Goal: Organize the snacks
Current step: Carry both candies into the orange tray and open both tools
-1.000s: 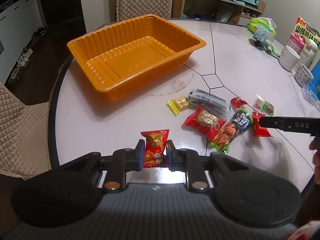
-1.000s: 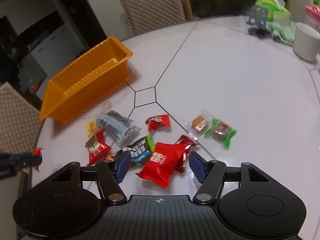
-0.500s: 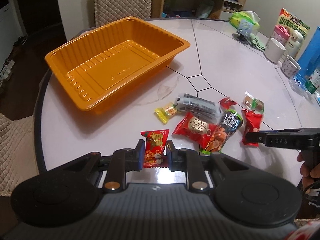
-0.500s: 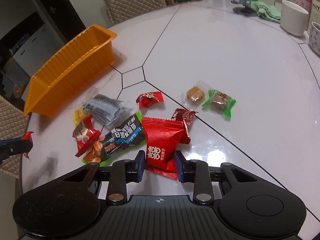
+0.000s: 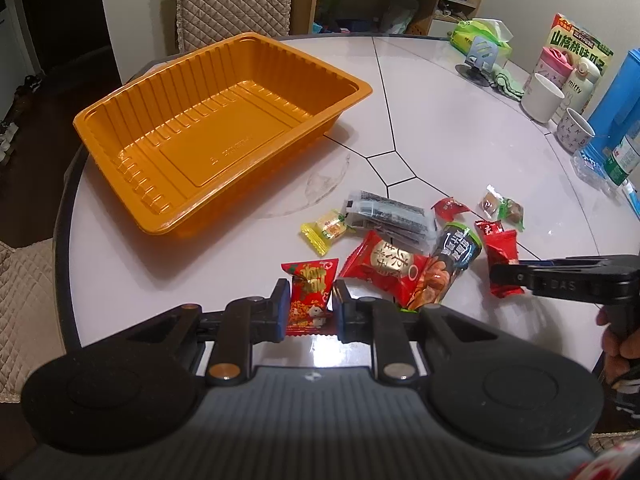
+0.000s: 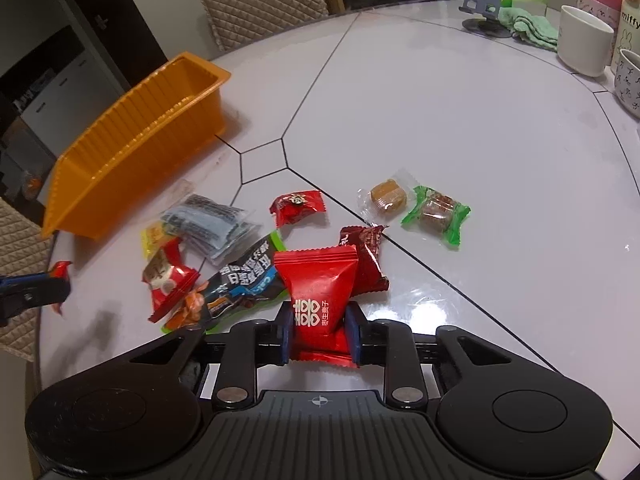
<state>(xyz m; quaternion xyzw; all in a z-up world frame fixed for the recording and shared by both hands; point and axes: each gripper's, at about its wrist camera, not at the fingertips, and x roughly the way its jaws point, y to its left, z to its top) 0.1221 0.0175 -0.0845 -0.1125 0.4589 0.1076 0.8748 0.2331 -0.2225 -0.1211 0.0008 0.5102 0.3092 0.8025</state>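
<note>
The left gripper [image 5: 309, 307] is clamped on a small red patterned packet [image 5: 310, 295], ready to carry toward the empty orange tray [image 5: 120, 104] at the tabletop's far left edge. The right gripper [image 6: 319, 332] is closing its jaws, pads pinching a red pillow pack [image 6: 318, 288] by its lower half. The remaining snacks [image 6: 224, 248] lie heaped near the tabletop's near edge, probably awaiting their turn.

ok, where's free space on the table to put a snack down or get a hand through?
The orange tray is empty inside. Bare table runs between the tray and the white mug, and also on the near side of the tray. It's crowded in the snack pile ahead of both grippers, each gripping a red packet.
</note>
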